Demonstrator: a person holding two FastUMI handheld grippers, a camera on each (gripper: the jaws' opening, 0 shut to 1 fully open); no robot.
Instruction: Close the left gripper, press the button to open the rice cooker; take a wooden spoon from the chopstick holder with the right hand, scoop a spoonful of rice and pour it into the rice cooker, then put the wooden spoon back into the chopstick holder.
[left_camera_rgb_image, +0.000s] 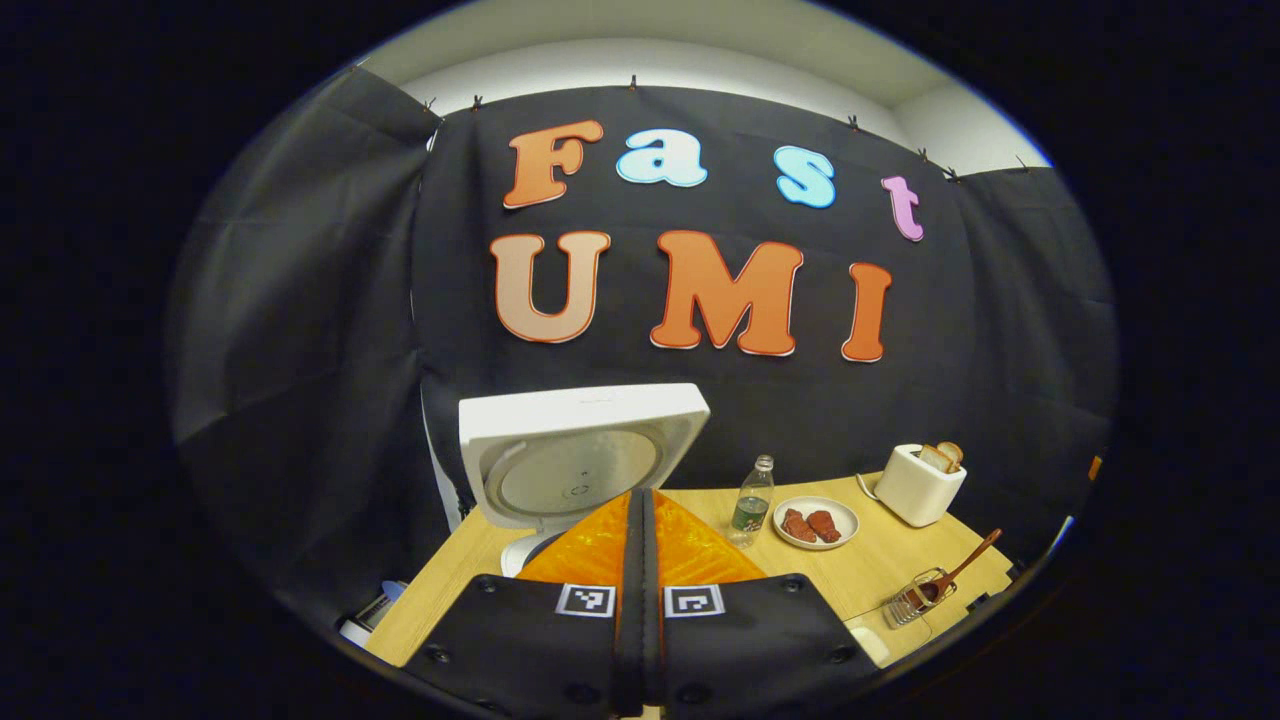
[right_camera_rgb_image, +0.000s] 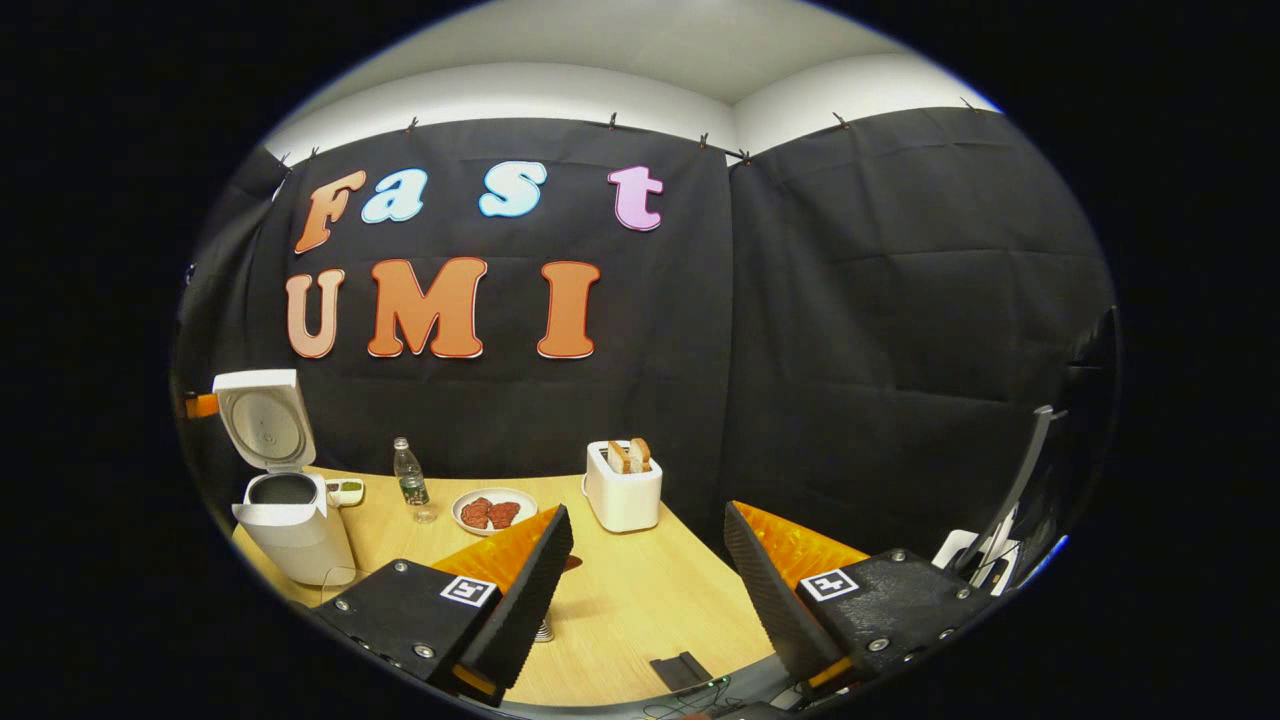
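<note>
The white rice cooker (left_camera_rgb_image: 520, 555) stands with its lid (left_camera_rgb_image: 580, 450) swung up. My left gripper (left_camera_rgb_image: 642, 497) is shut with nothing in it, its tips just in front of the cooker's opening. A wooden spoon (left_camera_rgb_image: 968, 565) leans in the wire chopstick holder (left_camera_rgb_image: 915, 598) near the table's right front corner. In the right gripper view the cooker (right_camera_rgb_image: 295, 530) sits far left, its lid (right_camera_rgb_image: 262, 420) raised. My right gripper (right_camera_rgb_image: 650, 560) is open over the table. The holder's base (right_camera_rgb_image: 543, 631) peeks out under one finger (right_camera_rgb_image: 535, 580); the spoon is hidden there.
On the wooden table (right_camera_rgb_image: 640, 600) stand a water bottle (right_camera_rgb_image: 408, 483), a plate of red meat (right_camera_rgb_image: 493, 510) and a white toaster with bread (right_camera_rgb_image: 623, 490). A small dish (right_camera_rgb_image: 348, 490) lies beside the cooker. A black object (right_camera_rgb_image: 685, 668) lies at the front edge.
</note>
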